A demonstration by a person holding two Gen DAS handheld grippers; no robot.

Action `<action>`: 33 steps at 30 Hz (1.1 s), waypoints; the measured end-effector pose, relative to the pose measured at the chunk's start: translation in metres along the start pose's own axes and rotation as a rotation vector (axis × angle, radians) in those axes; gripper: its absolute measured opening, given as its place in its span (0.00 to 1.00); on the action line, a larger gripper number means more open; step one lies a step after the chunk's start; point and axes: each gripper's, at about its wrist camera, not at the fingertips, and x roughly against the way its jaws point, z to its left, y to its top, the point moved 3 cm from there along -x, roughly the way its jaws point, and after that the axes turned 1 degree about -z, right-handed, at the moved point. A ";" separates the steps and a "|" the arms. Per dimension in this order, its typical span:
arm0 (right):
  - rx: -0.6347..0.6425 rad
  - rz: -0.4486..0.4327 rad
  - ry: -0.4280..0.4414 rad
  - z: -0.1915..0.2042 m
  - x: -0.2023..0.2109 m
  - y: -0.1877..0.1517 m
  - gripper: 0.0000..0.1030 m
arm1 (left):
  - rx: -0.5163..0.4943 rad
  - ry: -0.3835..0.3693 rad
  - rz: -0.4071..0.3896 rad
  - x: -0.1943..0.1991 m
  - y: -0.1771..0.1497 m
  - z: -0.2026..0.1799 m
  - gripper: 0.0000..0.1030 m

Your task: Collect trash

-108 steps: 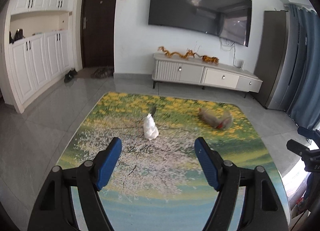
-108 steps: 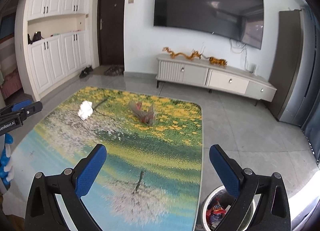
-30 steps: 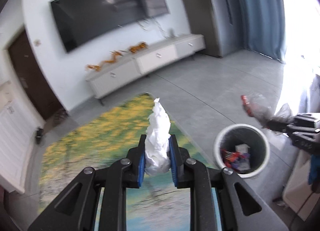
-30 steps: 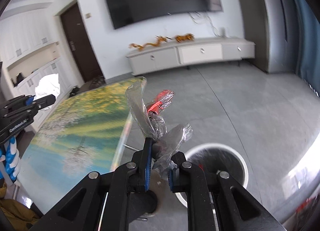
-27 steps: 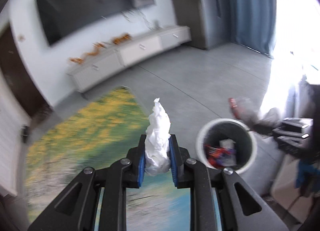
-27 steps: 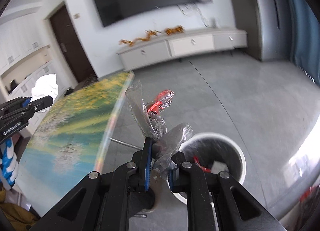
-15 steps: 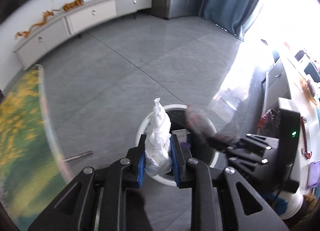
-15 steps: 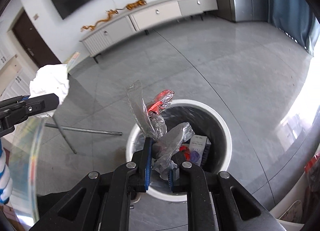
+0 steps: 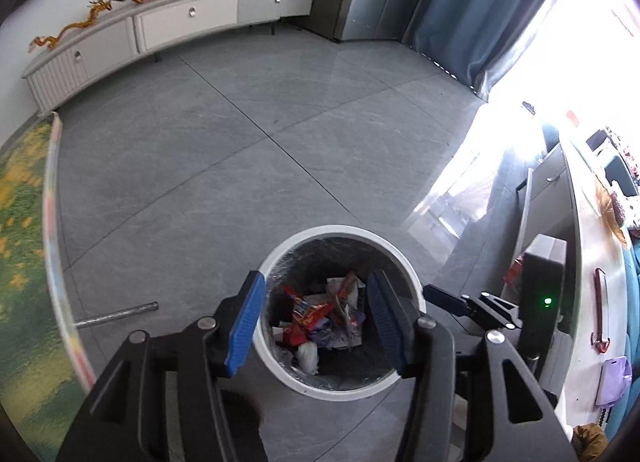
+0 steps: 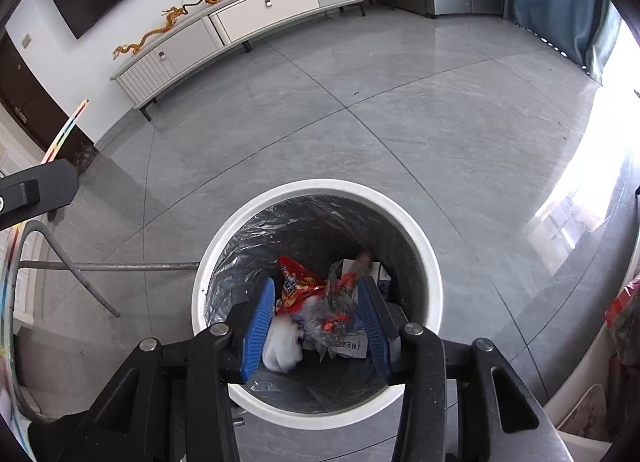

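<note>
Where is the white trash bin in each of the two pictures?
Left wrist view: the white trash bin sits low in the middle, seen between the blue fingers.
Right wrist view: the bin is low in the middle, bigger.
Shared landmark: the long white cabinet along the far wall.

Glossy grey floor tiles, polished enough to mirror the window light. Smooth white plastic bin, lined with a crinkled, shiny clear film liner. Inside lay a glossy red foil wrapper, crumpled white tissue and clear cellophane. Matt black plastic gripper frames, ribbed blue rubber pads. Dull grey metal rod. Satin-white cabinet; soft blue cloth curtain.
</note>
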 end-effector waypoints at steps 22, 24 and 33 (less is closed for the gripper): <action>0.299 -0.233 0.211 0.160 0.131 -0.008 0.49 | 0.022 0.671 -0.218 0.208 -0.110 0.111 0.52; 0.335 -0.231 0.245 0.181 0.133 -0.013 0.49 | 0.051 0.704 -0.229 0.226 -0.123 0.120 0.52; 0.475 -0.190 0.322 0.259 0.128 -0.043 0.50 | 0.170 0.837 -0.276 0.291 -0.174 0.161 0.54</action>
